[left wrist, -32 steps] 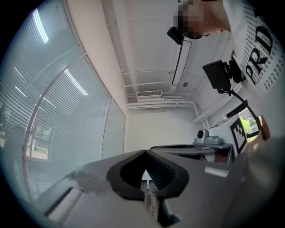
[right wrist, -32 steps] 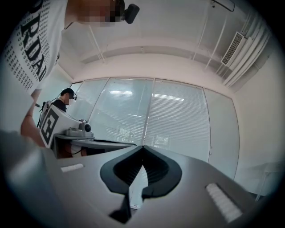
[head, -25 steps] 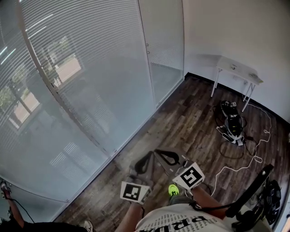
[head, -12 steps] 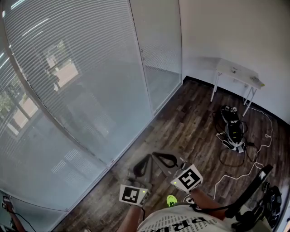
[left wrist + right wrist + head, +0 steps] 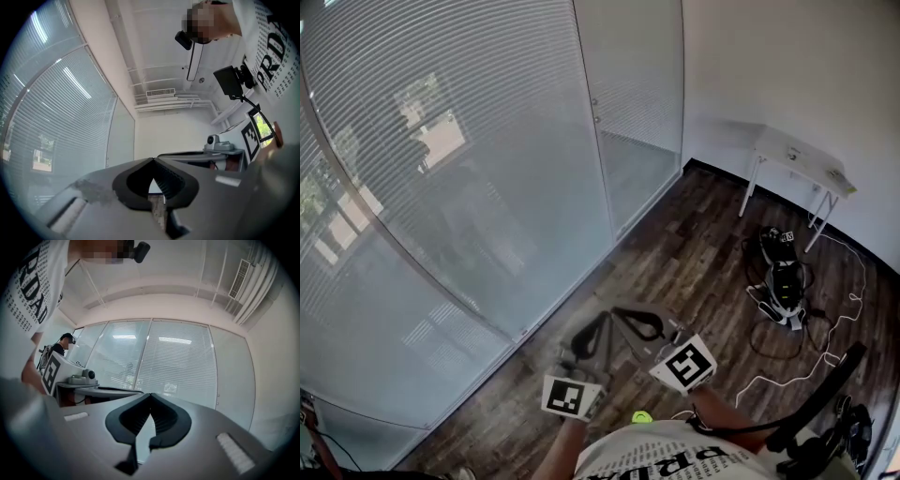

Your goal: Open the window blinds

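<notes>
Closed white slatted blinds (image 5: 441, 141) cover the curved glass wall on the left of the head view. They also fill the background of the right gripper view as blinds (image 5: 178, 362), and the left side of the left gripper view as blinds (image 5: 51, 122). Both grippers are held side by side low in the head view, over the wood floor and well short of the glass. My left gripper (image 5: 592, 330) (image 5: 153, 160) is shut with nothing between its jaws. My right gripper (image 5: 630, 319) (image 5: 150, 394) is shut and empty too. No cord or wand of the blinds can be made out.
A narrow glass panel (image 5: 637, 103) meets the white wall at the corner. A small white table (image 5: 802, 157) stands by that wall, with dark gear and cables (image 5: 783, 281) on the floor near it. A black stand (image 5: 820, 403) is at lower right. Another person (image 5: 63, 345) stands far left.
The whole view has shifted a little as I walk across the floor. Both grippers travel along together, still side by side, and both stay shut.
</notes>
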The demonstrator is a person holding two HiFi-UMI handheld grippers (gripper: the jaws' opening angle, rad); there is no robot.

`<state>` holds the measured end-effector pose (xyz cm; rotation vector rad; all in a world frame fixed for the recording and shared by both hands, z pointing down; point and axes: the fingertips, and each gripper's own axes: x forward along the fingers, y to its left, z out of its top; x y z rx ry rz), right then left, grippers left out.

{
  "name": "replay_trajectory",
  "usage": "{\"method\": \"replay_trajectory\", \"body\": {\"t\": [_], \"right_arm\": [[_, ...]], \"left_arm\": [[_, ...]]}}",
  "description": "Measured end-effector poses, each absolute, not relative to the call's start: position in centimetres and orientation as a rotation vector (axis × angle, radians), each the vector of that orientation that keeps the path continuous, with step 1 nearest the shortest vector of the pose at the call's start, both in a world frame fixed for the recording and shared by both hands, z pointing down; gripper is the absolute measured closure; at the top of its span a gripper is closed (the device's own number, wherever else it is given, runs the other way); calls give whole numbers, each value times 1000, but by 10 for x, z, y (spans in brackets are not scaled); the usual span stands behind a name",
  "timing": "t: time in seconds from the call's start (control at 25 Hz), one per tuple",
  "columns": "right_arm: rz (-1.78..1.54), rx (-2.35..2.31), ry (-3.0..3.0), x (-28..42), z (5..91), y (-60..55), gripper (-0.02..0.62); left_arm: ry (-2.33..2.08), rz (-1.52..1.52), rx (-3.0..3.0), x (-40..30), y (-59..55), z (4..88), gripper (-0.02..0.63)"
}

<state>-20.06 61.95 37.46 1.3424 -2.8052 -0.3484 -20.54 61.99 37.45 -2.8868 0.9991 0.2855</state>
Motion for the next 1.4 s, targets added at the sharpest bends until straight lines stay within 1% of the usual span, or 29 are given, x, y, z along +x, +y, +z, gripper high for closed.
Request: {"method": "replay_trajectory", "body": {"t": [0.28, 0.56, 0.64, 0.76, 1.04, 1.4], "right_arm": [[-349, 1347, -2808, -180, 372, 604, 588], [-328, 1359, -2795, -177, 381, 570, 588], [-329, 1359, -2792, -175, 381, 557, 588], [-333, 1355, -2770, -172, 382, 532, 588], [-380, 1335, -2747, -183, 379, 452, 588], [-410, 1348, -2736, -198, 359, 344, 588]], "left_arm": [[984, 235, -2886, -186, 606, 379, 617], [975, 266, -2907, -182, 572, 383, 617], [958, 230, -2891, -181, 558, 387, 617], [931, 201, -2886, -179, 533, 391, 617], [961, 377, -2917, -188, 453, 379, 617], [919, 372, -2910, -203, 343, 365, 617]]}}
